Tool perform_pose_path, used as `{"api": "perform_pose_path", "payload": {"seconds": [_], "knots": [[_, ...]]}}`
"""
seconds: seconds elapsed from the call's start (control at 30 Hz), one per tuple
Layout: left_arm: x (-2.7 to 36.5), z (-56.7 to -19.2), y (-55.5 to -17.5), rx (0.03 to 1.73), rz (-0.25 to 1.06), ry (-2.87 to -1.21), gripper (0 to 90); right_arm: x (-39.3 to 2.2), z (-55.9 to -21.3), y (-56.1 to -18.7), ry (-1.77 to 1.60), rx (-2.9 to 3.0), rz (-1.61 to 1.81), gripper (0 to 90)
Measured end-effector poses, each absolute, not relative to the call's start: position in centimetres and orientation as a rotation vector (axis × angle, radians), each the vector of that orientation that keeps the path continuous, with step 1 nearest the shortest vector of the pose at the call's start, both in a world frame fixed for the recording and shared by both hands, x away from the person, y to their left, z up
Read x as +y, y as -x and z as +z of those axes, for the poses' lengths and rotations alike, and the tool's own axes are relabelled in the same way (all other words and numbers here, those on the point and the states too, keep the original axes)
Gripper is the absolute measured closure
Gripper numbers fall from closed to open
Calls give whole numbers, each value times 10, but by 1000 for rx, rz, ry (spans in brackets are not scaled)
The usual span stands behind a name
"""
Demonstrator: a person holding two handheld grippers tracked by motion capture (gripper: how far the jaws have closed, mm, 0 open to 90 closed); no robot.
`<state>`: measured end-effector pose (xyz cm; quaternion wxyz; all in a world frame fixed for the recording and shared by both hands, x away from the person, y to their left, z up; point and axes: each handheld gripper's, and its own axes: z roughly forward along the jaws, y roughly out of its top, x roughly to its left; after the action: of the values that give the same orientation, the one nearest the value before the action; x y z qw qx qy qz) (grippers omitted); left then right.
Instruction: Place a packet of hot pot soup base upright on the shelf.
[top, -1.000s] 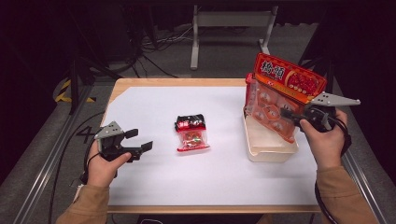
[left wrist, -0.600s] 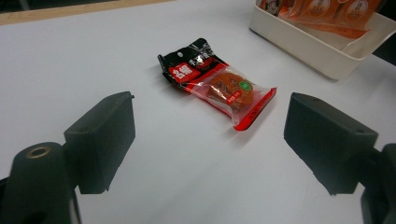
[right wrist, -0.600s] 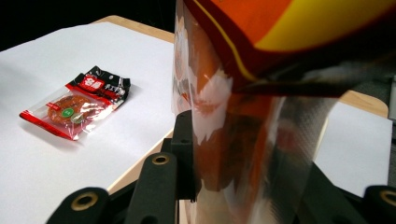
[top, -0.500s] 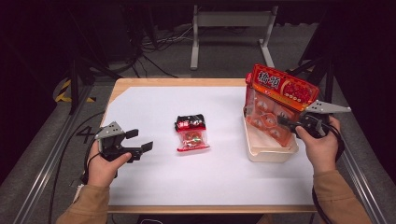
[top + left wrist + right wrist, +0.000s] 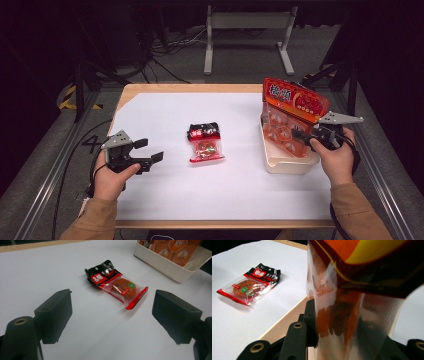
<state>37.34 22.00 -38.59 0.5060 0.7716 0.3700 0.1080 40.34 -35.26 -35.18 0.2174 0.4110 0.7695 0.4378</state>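
Right claw (image 5: 301,136) is clamped on the big orange-red snack bag (image 5: 292,117), jaws pinching the clear lower film; the right gripper view shows film squeezed between them. The bag stands nearly upright, bottom end down inside the white bin (image 5: 287,162) at the right side of the desk (image 5: 165,200), top header leaning a bit away from the hand. Looks like the placing step: the bag is going into the bin, or is being held there, and is not let go yet. I can't tell whether its bottom already rests on the bin floor.

Left claw (image 5: 145,152) hangs low over the left part of the desk, jaws wide apart, holding nothing. The left gripper view looks straight between both jaws at the small red-and-black snack packet (image 5: 116,285), which lies flat mid-desk, well clear of the bin and of either claw.

Likely next move: the right claw needs to settle the big bag fully in the bin, then spread its jaws without tipping it; the bag is tall and floppy, so it could flop over the rim. After that the small packet is probably next. It lies flat and thin, so grabbing it calls for a low approach with the jaws straddling an edge.
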Motion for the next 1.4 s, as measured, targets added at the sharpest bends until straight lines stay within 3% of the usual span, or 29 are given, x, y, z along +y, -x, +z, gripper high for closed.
{"api": "perform_pose_path", "payload": {"seconds": [1.1,1.3,1.37,1.4], "knots": [[218,-388,-375,903,249,-1879,177,-364,-372,-407,-1235,2055,1207,676],[219,-388,-375,908,253,-1873,176,-363,-367,-403,-1229,2025,1169,533],[219,-389,-376,904,254,-1876,176,-367,-363,-400,-1223,1974,1212,386],[219,-389,-376,904,254,-1876,176,-367,-363,-400,-1223,1974,1212,386]]}}
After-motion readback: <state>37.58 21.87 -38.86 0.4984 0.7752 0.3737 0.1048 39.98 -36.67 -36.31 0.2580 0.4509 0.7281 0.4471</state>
